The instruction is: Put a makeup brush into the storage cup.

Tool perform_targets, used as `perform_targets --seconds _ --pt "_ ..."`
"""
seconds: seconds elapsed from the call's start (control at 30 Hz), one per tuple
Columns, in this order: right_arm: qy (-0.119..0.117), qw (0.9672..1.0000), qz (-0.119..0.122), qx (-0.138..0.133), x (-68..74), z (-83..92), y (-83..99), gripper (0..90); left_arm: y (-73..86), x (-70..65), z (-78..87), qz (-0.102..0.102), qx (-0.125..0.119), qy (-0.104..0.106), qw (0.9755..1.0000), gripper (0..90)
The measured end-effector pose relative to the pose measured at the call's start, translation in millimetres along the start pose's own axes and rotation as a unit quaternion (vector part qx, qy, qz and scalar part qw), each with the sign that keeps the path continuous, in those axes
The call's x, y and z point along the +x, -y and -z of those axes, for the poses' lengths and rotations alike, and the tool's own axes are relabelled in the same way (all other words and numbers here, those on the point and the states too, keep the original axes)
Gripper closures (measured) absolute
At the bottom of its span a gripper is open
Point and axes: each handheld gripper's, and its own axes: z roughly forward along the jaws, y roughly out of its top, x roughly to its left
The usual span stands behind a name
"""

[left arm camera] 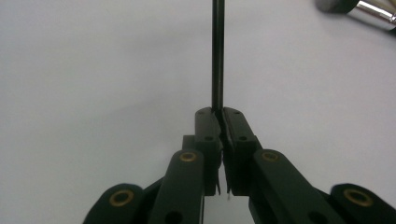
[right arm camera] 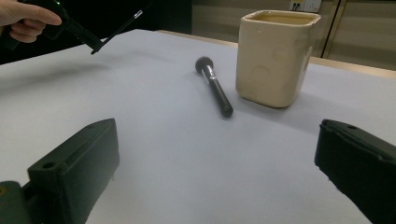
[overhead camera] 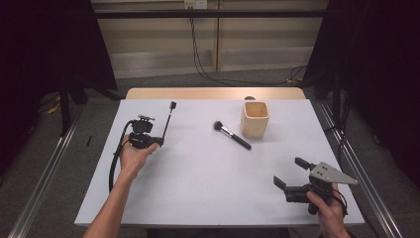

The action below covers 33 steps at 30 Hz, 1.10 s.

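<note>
You are pinching the thin black brush [overhead camera: 168,120] by its lower end in the left gripper [overhead camera: 159,142], at the table's ten o'clock. It looks light, stiff and slippery. Your right gripper [overhead camera: 289,172] is gaping empty.

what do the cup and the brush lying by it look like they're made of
Cup: likely glazed ceramic, with a cream, slightly glossy surface, thick walls and faint round dimples. Brush: dark soft bristle head, shiny silver ferrule that looks like metal, and a smooth black handle, plastic or lacquered wood.
</note>
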Motion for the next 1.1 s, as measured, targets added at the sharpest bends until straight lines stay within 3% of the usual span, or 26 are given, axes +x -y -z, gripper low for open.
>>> perform_targets --seconds 0.27,0.67,0.8,0.93,1.0,1.1 --pt "0.000 1.0000 0.000 0.000 0.0 -0.2 0.0 0.0 5.6 -2.3 7.9 -0.023 -0.058 0.005 0.9981 85.9" --pt "0.000 1.0000 -0.001 0.000 -0.3 -0.1 0.0 0.0 13.8 -0.8 16.2 -0.030 -0.130 0.009 0.9910 85.9" --pt "0.000 1.0000 -0.002 0.000 -0.2 0.0 0.1 0.0 13.2 2.0 23.1 -0.022 -0.162 0.013 0.9864 85.9" --pt "-0.001 1.0000 -0.002 0.000 -0.2 -0.3 0.1 0.0 13.9 3.5 28.1 -0.030 -0.184 0.018 0.9822 85.9" --pt "-0.001 1.0000 -0.002 -0.001 0.0 -0.3 0.1 0.0 15.1 4.0 30.0 -0.032 -0.200 0.021 0.9790 85.9" --pt "-0.001 1.0000 -0.002 -0.001 -0.1 -0.4 0.1 0.0 17.4 2.8 31.2 -0.035 -0.204 0.031 0.9778 85.8"
